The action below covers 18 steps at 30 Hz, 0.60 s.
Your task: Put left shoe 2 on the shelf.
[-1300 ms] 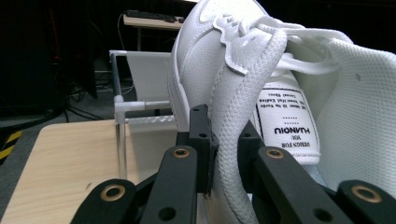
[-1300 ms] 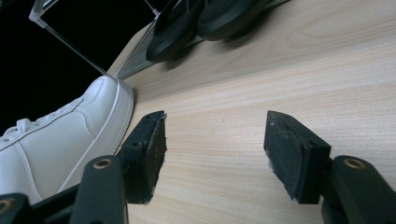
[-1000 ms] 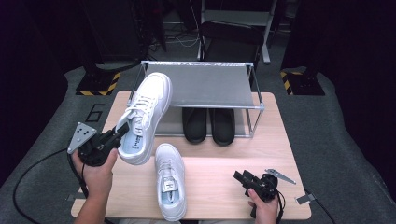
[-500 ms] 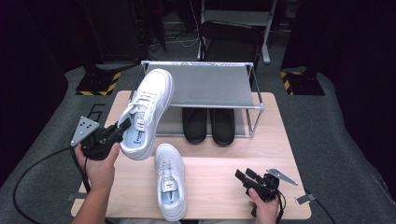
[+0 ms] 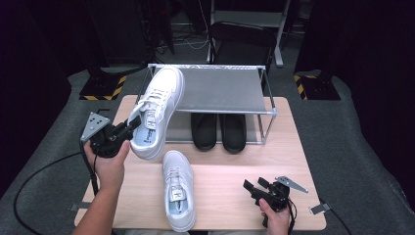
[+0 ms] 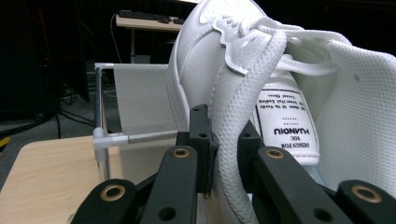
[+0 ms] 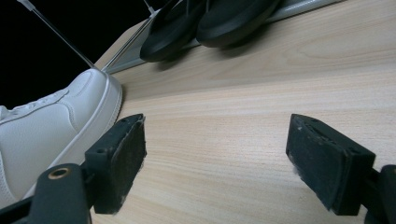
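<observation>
High view: pale wood-grain tabletop, rectangular. Left tool, black with a grey three-cornered plate, clamped on the heel collar of a white sneaker; this raised sneaker is held off the tabletop, toe tilted toward the front left corner of a metal shoe rack with a flat grey mesh shelf and thin silver tubes. Pair of black slippers, smooth and rounded, side by side under the shelf. Second white sneaker flat on the tabletop, toe pointing away from the person, laces and tongue label up. Right tool low near the front right edge, well apart from both sneakers. Left gripper view: black jaws pinched tight on the padded knit collar; perforated white leather upper, woven lining, printed tongue label. Right gripper view: right tool's jaws, which have just been opening, stand wide with nothing between the matte foam-faced pads; bare wood grain beneath, the resting sneaker's smooth toe to the left.
</observation>
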Each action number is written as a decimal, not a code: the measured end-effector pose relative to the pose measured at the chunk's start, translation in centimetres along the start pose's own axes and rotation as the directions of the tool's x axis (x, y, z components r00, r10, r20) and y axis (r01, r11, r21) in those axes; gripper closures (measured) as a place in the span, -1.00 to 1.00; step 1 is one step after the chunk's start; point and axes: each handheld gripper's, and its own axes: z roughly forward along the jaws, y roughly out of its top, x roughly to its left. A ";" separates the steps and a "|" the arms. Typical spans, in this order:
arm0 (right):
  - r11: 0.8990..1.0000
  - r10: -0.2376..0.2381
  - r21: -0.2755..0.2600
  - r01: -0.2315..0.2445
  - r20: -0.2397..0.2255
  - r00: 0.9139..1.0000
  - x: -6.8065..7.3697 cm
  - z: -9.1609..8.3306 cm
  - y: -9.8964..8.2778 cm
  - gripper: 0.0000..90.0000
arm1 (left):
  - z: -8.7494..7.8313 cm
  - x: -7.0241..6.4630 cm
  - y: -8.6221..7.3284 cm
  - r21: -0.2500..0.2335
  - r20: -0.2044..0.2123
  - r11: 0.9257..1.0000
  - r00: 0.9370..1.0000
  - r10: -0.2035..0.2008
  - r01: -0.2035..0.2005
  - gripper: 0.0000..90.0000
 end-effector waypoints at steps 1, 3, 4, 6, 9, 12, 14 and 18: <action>1.000 0.001 0.003 -0.001 0.004 1.000 0.1 0.0 0.0 -0.57 | 0.2 0.0 0.1 0.000 0.002 1.000 1.000 -0.002 0.002 0.83; 1.000 -0.001 0.005 0.001 -0.001 1.000 0.1 0.0 0.0 -0.57 | 0.5 -0.1 0.2 0.008 0.002 1.000 1.000 -0.001 0.001 0.83; 1.000 0.001 0.005 -0.001 -0.001 1.000 0.1 0.0 0.0 -0.57 | 0.8 -0.2 0.3 0.007 0.005 1.000 1.000 -0.006 0.006 0.83; 1.000 0.002 0.004 -0.002 -0.002 1.000 0.1 0.0 0.0 -0.57 | 1.2 -0.3 0.4 0.007 0.008 1.000 1.000 -0.012 0.012 0.83; 1.000 0.001 0.003 -0.001 -0.006 1.000 0.1 0.1 -0.1 -0.57 | 1.9 -0.5 0.7 0.010 0.007 1.000 1.000 -0.012 0.012 0.83; 1.000 0.004 0.004 -0.004 -0.005 1.000 0.1 0.0 -0.1 -0.57 | 2.6 -0.7 1.0 0.012 0.013 1.000 1.000 -0.010 0.009 0.83; 1.000 0.003 0.005 -0.003 -0.006 1.000 0.1 0.0 0.0 -0.57 | 3.3 -0.8 1.3 0.009 0.018 1.000 1.000 -0.021 0.021 0.83; 1.000 0.005 0.007 -0.005 -0.008 1.000 0.0 0.0 0.0 -0.57 | 4.1 -1.1 1.9 0.000 0.021 0.999 0.999 -0.040 0.040 0.83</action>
